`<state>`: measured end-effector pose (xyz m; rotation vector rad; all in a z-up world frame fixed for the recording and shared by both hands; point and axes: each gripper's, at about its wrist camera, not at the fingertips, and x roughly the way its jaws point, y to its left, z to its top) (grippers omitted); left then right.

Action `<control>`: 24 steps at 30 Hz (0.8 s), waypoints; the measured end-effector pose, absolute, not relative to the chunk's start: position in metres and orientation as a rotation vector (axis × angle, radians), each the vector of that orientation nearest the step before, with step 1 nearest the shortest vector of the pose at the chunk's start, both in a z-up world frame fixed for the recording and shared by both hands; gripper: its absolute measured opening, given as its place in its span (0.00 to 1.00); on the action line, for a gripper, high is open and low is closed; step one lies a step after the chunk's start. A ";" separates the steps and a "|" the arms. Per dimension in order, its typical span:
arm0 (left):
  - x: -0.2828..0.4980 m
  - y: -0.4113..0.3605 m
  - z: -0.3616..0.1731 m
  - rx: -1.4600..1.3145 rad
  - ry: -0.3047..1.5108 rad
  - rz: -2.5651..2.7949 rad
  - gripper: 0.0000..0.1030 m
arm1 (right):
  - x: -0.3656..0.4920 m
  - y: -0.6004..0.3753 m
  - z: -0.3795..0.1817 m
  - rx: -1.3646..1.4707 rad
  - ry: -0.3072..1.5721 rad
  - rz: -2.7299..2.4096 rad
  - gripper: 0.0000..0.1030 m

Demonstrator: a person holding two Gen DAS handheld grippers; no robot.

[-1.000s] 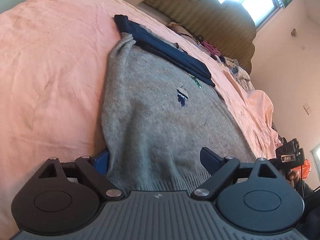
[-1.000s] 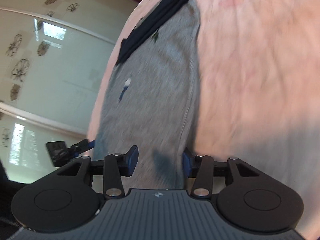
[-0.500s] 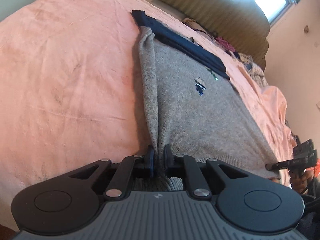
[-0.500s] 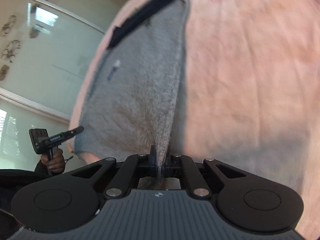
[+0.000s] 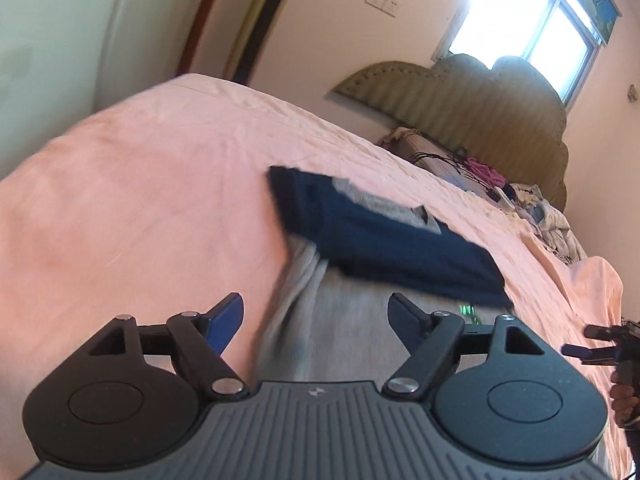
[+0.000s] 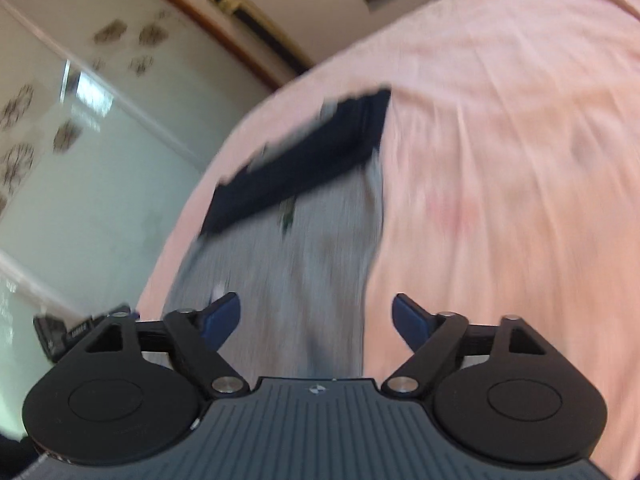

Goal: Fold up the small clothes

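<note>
A small grey knit sweater (image 5: 340, 332) lies on the pink bed sheet (image 5: 140, 200), with its dark navy sleeves folded across its far end (image 5: 384, 236). My left gripper (image 5: 316, 316) is open above its left edge, holding nothing. In the right wrist view the sweater (image 6: 296, 280) and its navy band (image 6: 296, 164) look blurred. My right gripper (image 6: 316, 316) is open over the sweater's right edge, empty. The near hem is hidden behind both gripper bodies.
A padded olive headboard (image 5: 472, 96) stands at the bed's far end, with a heap of clothes and cables (image 5: 492, 180) before it. A bright window (image 5: 520, 24) is above. Glass wardrobe doors (image 6: 80, 168) stand beside the bed. The right gripper (image 5: 600, 340) shows at the edge.
Both grippers were shut on the sweater's hem corners half a second ago; now both are open and released, and have moved toward the navy end. The grey body looks shorter.
</note>
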<state>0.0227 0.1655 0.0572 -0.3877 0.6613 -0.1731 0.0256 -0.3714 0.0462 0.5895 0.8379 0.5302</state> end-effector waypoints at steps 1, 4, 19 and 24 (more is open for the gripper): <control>0.048 0.160 0.055 -0.376 0.671 -0.149 0.77 | 0.050 -0.372 0.043 0.599 0.830 0.505 0.84; 0.099 0.142 0.047 -0.332 0.696 -0.111 0.77 | 0.117 -0.367 0.028 0.636 0.854 0.412 0.84; -0.103 0.170 0.027 -0.214 0.792 -0.158 0.77 | -0.027 -0.368 0.013 0.638 0.997 0.571 0.83; -0.158 0.180 0.024 -0.405 0.838 -0.341 0.96 | -0.092 -0.368 0.004 0.711 1.073 0.687 0.83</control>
